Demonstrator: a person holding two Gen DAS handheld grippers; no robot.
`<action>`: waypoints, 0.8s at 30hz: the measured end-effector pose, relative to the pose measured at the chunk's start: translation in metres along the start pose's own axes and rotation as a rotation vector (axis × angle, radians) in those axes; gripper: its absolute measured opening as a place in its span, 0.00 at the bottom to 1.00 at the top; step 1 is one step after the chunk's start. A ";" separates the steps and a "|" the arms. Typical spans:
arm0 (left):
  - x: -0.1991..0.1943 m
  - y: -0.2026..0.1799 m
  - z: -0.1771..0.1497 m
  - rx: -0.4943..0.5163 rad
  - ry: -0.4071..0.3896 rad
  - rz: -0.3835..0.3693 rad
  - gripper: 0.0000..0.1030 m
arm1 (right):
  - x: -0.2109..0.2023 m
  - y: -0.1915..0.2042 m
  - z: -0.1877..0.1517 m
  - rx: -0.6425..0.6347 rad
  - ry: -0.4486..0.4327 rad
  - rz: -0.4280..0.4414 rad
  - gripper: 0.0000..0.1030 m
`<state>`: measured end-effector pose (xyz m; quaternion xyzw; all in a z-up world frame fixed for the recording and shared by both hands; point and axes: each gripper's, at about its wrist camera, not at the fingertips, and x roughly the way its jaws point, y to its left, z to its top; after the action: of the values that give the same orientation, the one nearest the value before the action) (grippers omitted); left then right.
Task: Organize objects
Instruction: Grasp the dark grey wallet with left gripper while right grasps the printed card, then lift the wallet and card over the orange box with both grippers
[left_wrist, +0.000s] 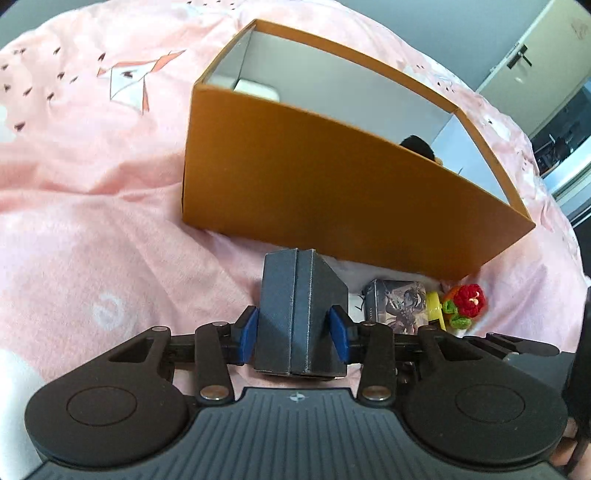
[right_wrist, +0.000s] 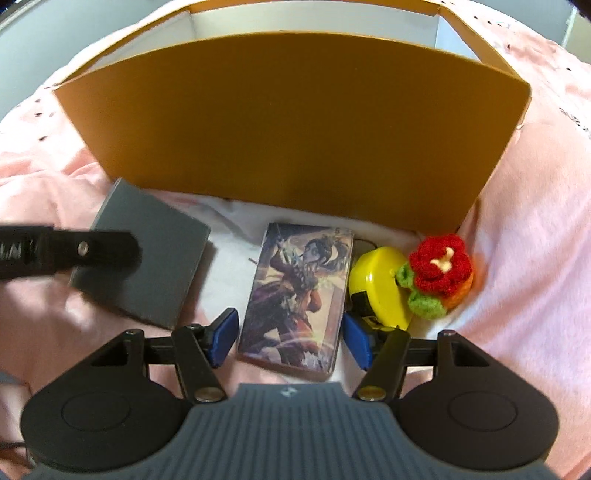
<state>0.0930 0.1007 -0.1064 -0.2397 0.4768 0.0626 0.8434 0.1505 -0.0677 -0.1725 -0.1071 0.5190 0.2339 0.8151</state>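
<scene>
One orange box sits on a pink blanket. In front of it lie one illustrated card box, one yellow tape measure and one crocheted red flower. The left gripper clamps one dark grey box. The right gripper stands open astride the card box, pads apart from it. No writing is legible.
</scene>
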 end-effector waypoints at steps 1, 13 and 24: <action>0.001 0.002 0.001 -0.008 0.000 -0.008 0.46 | 0.002 0.000 0.003 0.020 0.008 -0.008 0.63; 0.004 0.020 0.000 -0.087 0.020 -0.097 0.48 | 0.008 0.004 0.024 0.066 0.020 -0.049 0.59; -0.005 0.022 0.002 -0.121 0.022 -0.154 0.41 | -0.024 -0.024 0.028 0.106 0.003 0.075 0.58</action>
<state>0.0848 0.1214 -0.1083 -0.3267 0.4615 0.0237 0.8245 0.1767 -0.0834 -0.1400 -0.0445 0.5357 0.2365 0.8094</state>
